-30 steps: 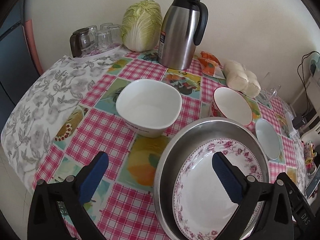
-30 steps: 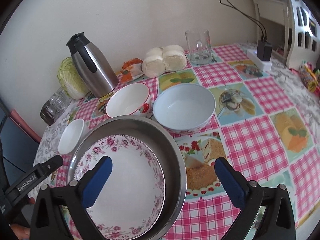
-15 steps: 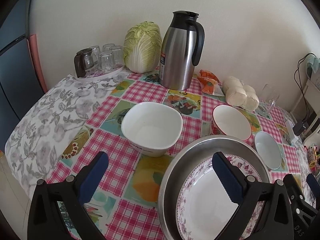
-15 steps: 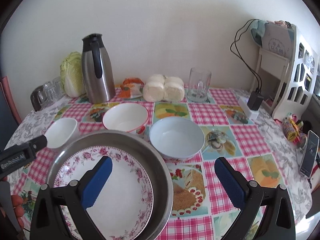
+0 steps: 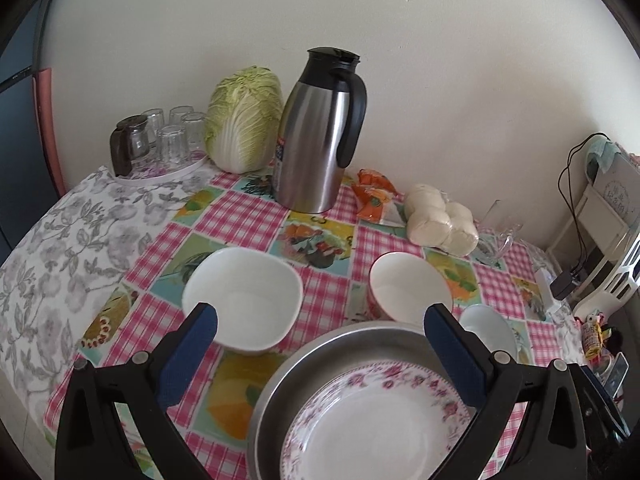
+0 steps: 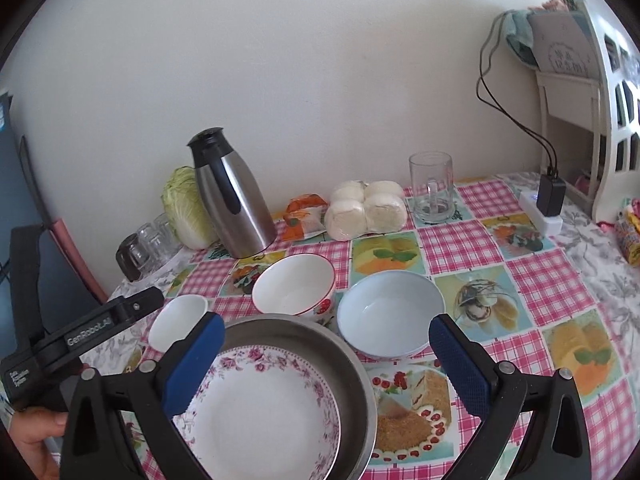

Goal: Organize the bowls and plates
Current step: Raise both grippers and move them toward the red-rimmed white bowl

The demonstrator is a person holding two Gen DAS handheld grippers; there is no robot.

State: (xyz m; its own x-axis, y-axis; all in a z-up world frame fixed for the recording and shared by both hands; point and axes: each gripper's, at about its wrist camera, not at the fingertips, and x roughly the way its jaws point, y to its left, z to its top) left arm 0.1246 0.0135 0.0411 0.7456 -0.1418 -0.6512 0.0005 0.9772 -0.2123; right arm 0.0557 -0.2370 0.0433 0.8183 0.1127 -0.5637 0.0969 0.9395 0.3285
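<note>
Both cameras have pulled back and levelled, so the left gripper and right gripper hover spread and empty, with every bowl still unstacked beside the floral plate.

Layout relative to my metal basin, right wrist view: a plate lay inside it. Just behind it stood a bowl; a second bowl sat right of the basin, a third left. The thermos stood well behind, by the wall.
</note>
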